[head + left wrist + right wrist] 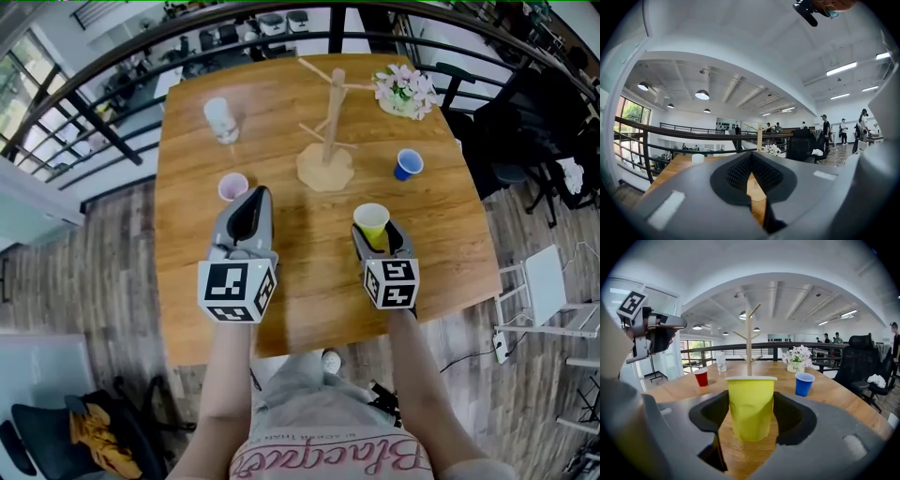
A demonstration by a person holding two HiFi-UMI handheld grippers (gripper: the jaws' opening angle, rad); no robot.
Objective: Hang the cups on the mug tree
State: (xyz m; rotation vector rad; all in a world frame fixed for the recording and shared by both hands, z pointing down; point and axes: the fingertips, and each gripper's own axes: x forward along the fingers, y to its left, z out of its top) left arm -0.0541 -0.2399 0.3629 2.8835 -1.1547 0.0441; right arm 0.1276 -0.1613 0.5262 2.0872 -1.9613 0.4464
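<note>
The yellow cup (751, 406) stands upright, mouth up and long axis vertical, pinched between the right gripper's (751, 414) fingers (793, 420). That gripper's view shows the cup wall dented, while the head view shows mostly the rim. Bare desk (441, 244) lies between the cup and the mug tree (325, 141), with the blue cup (408, 164) to the right and the red cup (701, 377) to the left. The left gripper's (253, 199) fingers are closed on nothing.
</note>
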